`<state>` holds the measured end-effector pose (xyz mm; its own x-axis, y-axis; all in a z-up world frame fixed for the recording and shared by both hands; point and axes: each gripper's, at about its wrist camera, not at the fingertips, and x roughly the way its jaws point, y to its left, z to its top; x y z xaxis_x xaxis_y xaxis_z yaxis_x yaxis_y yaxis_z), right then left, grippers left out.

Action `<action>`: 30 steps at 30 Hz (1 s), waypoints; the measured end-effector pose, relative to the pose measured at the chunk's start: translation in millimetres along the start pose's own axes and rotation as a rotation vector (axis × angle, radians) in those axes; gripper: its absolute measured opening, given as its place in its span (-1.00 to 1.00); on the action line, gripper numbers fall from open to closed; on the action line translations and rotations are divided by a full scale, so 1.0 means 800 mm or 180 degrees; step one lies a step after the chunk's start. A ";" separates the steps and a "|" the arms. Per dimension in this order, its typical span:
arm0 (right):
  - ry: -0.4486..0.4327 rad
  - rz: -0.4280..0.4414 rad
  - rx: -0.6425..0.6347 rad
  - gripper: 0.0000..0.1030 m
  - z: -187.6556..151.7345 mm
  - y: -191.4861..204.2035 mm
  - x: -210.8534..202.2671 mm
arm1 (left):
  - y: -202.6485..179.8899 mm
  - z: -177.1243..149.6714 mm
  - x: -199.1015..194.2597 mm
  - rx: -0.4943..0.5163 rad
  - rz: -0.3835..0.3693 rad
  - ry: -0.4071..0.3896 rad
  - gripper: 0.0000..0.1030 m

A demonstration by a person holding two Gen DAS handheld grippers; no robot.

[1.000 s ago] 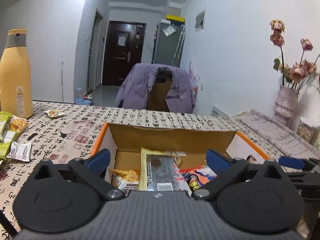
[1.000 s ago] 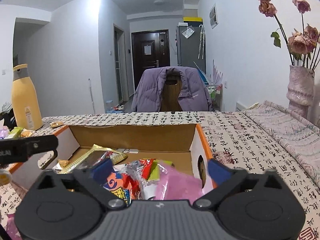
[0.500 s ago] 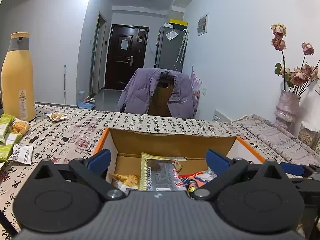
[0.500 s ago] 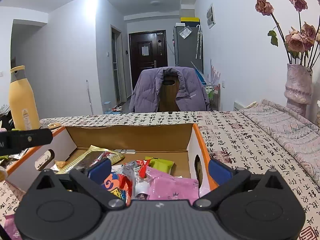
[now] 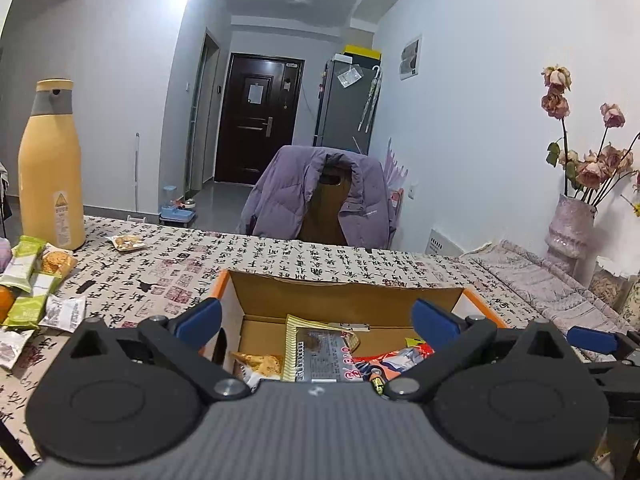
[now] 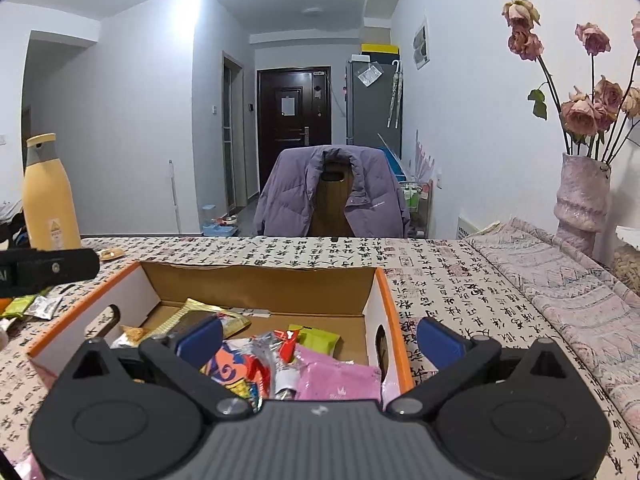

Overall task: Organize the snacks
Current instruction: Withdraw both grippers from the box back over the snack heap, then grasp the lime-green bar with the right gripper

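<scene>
Both tongs (image 5: pixel 316 318) (image 6: pixel 320 336) over snack box (image 6: pixel 260 286)

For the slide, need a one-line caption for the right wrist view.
Open right gripper hovers over a cardboard box of snack packets on the table; loose packets remain outside.

White walls; dark door (image 5: pixel 257 120); jacket-draped chair (image 6: pixel 333 196); bright ceiling light.

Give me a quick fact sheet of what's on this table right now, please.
container: cardboard box, open on top
inside: pink packet, other snack packets
loose: green snack bars on the tablecloth
nearby: yellow bottle, flower vase
left gripper: open, empty
right gripper: open, empty
</scene>
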<state>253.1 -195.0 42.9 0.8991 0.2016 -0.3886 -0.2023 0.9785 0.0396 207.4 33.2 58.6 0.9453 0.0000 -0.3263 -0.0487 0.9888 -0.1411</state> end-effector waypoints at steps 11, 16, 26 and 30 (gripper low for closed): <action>0.0005 0.0050 -0.0019 1.00 -0.017 0.016 -0.058 | 0.009 -0.016 -0.063 0.0018 0.0015 -0.0040 1.00; 0.0035 0.0088 -0.0049 1.00 -0.032 0.025 -0.084 | 0.018 -0.029 -0.089 0.0003 0.0043 -0.0033 1.00; 0.0232 0.0172 -0.0099 1.00 -0.071 0.046 -0.114 | 0.039 -0.063 -0.124 -0.0048 0.0097 0.0106 1.00; 0.0352 0.0196 -0.0101 1.00 -0.092 0.054 -0.120 | 0.044 -0.082 -0.135 -0.0026 0.0090 0.0206 1.00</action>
<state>129.5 -175.5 14.1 0.8366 0.2536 -0.4855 -0.2696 0.9622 0.0381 82.0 58.4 27.4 0.9206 0.0181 -0.3900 -0.0781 0.9873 -0.1385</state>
